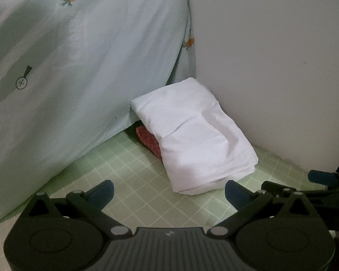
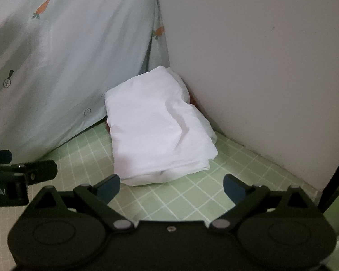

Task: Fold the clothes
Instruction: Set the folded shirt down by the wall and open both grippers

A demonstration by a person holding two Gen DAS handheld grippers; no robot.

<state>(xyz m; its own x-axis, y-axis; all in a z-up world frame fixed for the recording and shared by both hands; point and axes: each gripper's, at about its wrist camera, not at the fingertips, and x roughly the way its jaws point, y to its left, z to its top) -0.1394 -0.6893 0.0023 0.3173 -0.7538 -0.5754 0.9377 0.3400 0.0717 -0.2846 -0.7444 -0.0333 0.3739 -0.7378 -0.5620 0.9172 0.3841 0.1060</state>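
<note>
A folded white garment lies on the green checked sheet in the corner by the wall, its far end raised on a red patterned cloth. My left gripper stands open just in front of its near edge, with nothing between the fingers. In the right wrist view the same white garment lies ahead of my right gripper, which is also open and holds nothing. The two grippers sit side by side; the right gripper's fingers show at the left view's right edge, and the left gripper's fingers at the right view's left edge.
A pale green quilt with carrot prints is heaped at the left, touching the white garment. A plain white wall closes off the right and back. Bare green checked sheet lies under the grippers.
</note>
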